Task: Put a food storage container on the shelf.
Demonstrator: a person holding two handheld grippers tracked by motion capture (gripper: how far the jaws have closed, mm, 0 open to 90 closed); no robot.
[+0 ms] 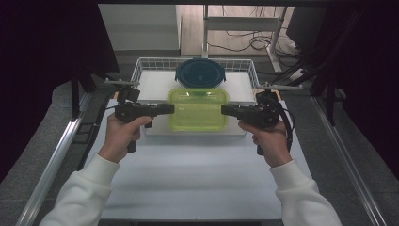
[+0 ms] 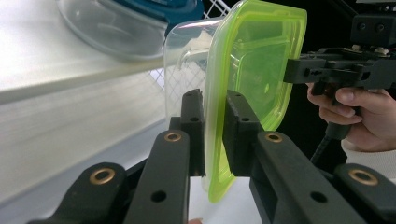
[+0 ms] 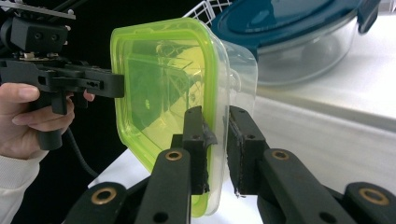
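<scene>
A clear rectangular container with a yellow-green lid point(image 1: 198, 109) hangs level between my two grippers, over the front edge of the wire basket. My left gripper point(image 1: 170, 108) is shut on its left rim. In the left gripper view the pads point(image 2: 194, 116) pinch the lid's edge point(image 2: 254, 60), with my left gripper point(image 2: 215, 100) clamped across it. My right gripper point(image 1: 224, 110) is shut on the opposite rim. The right gripper view has my right gripper point(image 3: 216, 114) closed on the lid and wall point(image 3: 159, 79). Each gripper view also shows the other gripper point(image 2: 292, 71) point(image 3: 116, 85) on the far side.
A round glass bowl with a dark blue clip lid point(image 1: 201, 73) sits at the back of the white wire basket point(image 1: 141, 66), just behind the held container. The white tabletop point(image 1: 197, 174) spreads in front. Metal rails point(image 1: 56, 155) run along both sides.
</scene>
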